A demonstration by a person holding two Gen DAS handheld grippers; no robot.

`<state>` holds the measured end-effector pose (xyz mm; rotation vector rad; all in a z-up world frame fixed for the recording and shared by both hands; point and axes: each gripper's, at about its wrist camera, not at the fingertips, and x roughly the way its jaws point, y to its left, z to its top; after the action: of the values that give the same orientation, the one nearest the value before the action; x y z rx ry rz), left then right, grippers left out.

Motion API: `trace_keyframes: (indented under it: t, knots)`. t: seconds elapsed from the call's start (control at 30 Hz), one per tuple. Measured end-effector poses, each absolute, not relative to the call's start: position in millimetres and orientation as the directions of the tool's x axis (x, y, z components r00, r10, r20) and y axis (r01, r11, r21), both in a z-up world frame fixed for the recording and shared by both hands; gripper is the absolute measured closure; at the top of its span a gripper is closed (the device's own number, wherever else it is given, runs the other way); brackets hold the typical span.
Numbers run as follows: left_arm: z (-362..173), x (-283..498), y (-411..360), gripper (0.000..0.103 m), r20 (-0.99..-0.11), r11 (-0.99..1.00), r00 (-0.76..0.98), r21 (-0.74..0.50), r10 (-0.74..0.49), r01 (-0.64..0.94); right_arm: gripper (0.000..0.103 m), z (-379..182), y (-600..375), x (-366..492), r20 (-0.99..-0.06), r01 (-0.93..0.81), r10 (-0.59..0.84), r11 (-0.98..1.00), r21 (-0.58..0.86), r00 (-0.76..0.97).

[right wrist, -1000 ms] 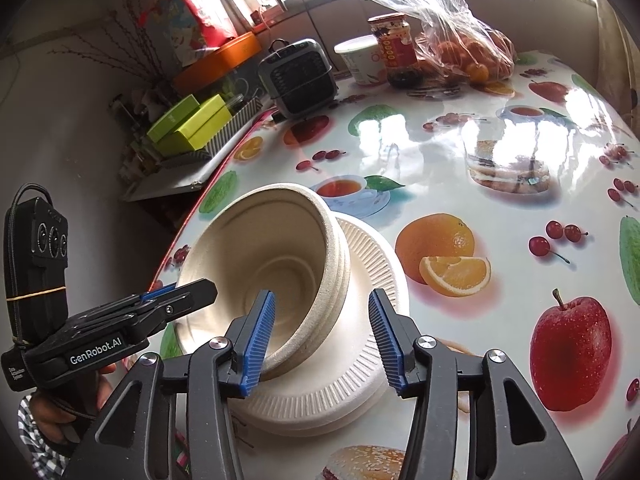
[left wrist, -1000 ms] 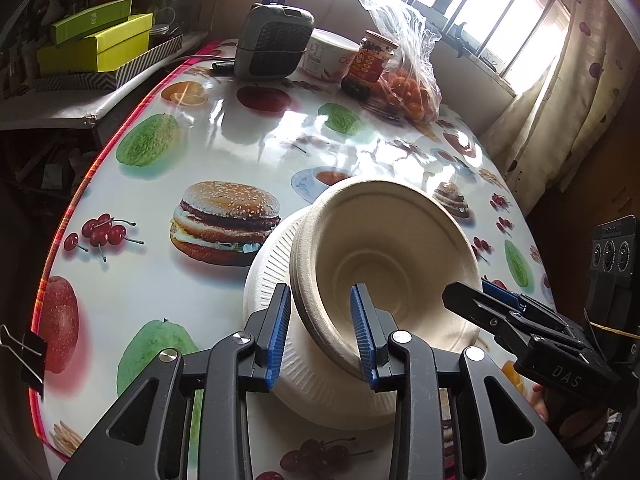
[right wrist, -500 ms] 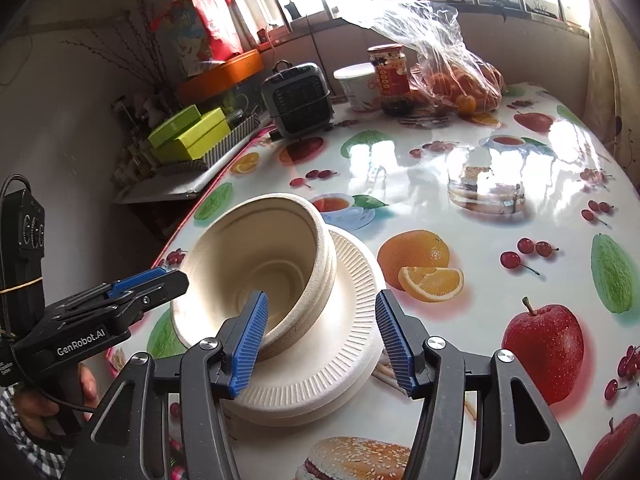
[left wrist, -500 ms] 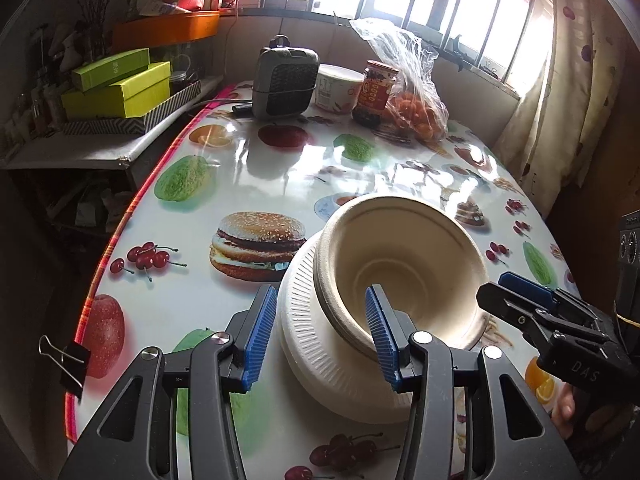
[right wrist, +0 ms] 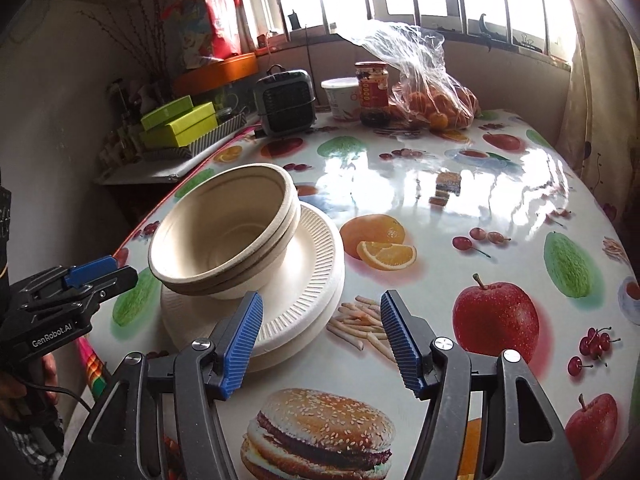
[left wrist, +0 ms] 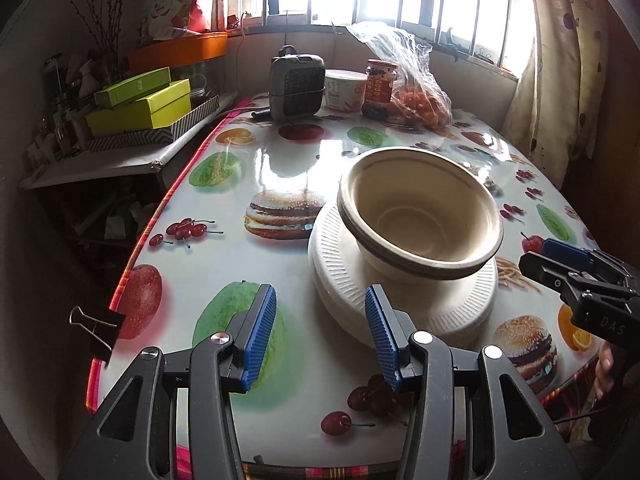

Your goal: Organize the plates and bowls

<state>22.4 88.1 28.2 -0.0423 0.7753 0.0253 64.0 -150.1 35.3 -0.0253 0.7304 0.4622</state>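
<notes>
A stack of beige paper bowls (left wrist: pixel 420 216) sits on a stack of white ridged paper plates (left wrist: pixel 400 300) near the table's front edge. The same bowls (right wrist: pixel 224 228) and plates (right wrist: pixel 304 280) show in the right wrist view. My left gripper (left wrist: pixel 320 336) is open and empty, just in front of the plates' left side. My right gripper (right wrist: pixel 320 340) is open and empty, in front of the plates' right side. Each gripper also shows in the other's view, the right one (left wrist: pixel 560 264) and the left one (right wrist: pixel 96 276), both beside the stack.
The table (left wrist: pixel 280 168) has a glossy fruit-and-burger print cloth. At its far end stand a small grey heater (left wrist: pixel 296 88), a white tub (left wrist: pixel 346 88), a red jar (left wrist: pixel 380 88) and a plastic bag of oranges (left wrist: pixel 420 104). Green boxes (left wrist: pixel 140 104) lie on a side shelf at the left.
Both grippers have pulled back from the bowls and opened wider. The bowl stack, tilted before, now stands level on the plates.
</notes>
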Motion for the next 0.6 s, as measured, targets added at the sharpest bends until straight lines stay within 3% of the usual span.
trace_keyframes:
  t: [0.6]
  knots:
    - [-17.4, 3.2, 79.2, 0.055, -0.751, 0.999, 0.659, 0.012, 0.033, -0.037, 0.036, -3.1, -148.4, 36.6, -0.713, -0.412, 0.317, 0.910, 0.044, 0.626]
